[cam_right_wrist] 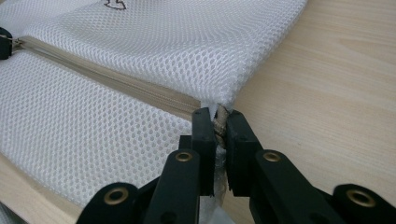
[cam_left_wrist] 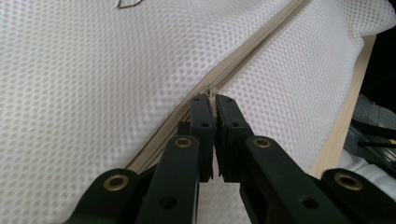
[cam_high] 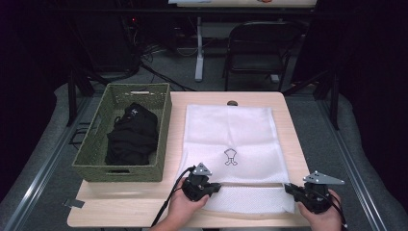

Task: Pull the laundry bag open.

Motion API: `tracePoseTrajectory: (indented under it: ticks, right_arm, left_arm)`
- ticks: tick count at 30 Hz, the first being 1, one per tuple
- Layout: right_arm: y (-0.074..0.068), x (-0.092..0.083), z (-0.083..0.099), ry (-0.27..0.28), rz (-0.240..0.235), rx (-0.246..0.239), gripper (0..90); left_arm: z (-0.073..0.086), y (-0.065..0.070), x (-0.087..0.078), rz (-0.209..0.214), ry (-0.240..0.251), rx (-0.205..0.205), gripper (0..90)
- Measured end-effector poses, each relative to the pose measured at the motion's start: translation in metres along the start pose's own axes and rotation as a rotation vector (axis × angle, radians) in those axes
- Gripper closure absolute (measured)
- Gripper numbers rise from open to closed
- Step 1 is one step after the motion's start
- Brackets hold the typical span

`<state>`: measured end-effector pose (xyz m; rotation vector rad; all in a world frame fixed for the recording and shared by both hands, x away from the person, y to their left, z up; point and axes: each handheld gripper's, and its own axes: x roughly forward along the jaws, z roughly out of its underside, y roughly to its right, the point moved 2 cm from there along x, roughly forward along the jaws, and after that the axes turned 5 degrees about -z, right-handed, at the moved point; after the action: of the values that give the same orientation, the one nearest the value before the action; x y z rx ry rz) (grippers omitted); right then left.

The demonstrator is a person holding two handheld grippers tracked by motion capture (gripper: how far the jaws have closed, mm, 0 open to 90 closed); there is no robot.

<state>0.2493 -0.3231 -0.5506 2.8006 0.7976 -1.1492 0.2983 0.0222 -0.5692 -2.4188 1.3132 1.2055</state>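
- Work in hand, as we read it: opening the zipper (cam_right_wrist: pixel 116 86) of the white mesh laundry bag (cam_high: pixel 230 137) so the dark clothes (cam_high: pixel 132 134) in the woven basket (cam_high: pixel 96 144) can go in.
- Bag location: flat on the wooden table (cam_high: pixel 288 125), right of the basket, near edge close to the person's side.
- Orientation: the bag's long axis runs away from the person toward the far table edge. The zipper lies across that axis, parallel to the near edge, spanning the bag from side to side.
- Left gripper (cam_left_wrist: pixel 214 99): jaws drawn together on the zipper pull at the slider, pinching it. In the high view this gripper (cam_high: pixel 202 185) sits on the bag's left part.
- Right gripper (cam_right_wrist: pixel 218 113): jaws clamped on the fabric end of the zipper at the bag's right corner, anchoring it. In the high view it (cam_high: pixel 308 192) sits at the bag's near right corner.
- Progress: early, by our judgement. The zipper teeth between slider and right corner look meshed; no gap in the bag mouth.
- Whether the short stretch behind the slider is parted, we cannot tell.
- Remaining: run the slider, spread the mouth, move the clothes over. The clothes lie in the basket untouched.
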Motion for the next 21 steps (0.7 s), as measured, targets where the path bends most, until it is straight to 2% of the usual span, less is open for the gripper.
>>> tracePoseTrajectory:
  ticks: [2, 8, 11, 14, 21]
  right_arm:
    - [0.002, 0.0, 0.001, 0.003, -0.008, 0.011, 83.8]
    - [0.001, 0.0, 0.0, 0.001, 0.004, 0.001, 83.7]
    - [0.001, -0.001, 0.001, 0.004, -0.004, 0.008, 83.7]
    - [0.0, 0.001, 0.0, 0.007, -0.006, 0.003, 83.7]
    - [0.0, 0.0, 0.0, 0.003, -0.009, 0.005, 83.8]
  left_arm:
    - [0.003, -0.003, -0.002, -0.006, -0.003, -0.003, 87.4]
    - [0.008, -0.009, -0.01, -0.019, 0.003, -0.021, 87.3]
    - [0.009, -0.011, -0.011, -0.014, 0.001, -0.025, 87.3]
    - [0.008, -0.01, -0.014, -0.024, -0.002, -0.011, 87.3]
    - [0.008, -0.009, -0.015, -0.035, -0.006, -0.006, 87.3]
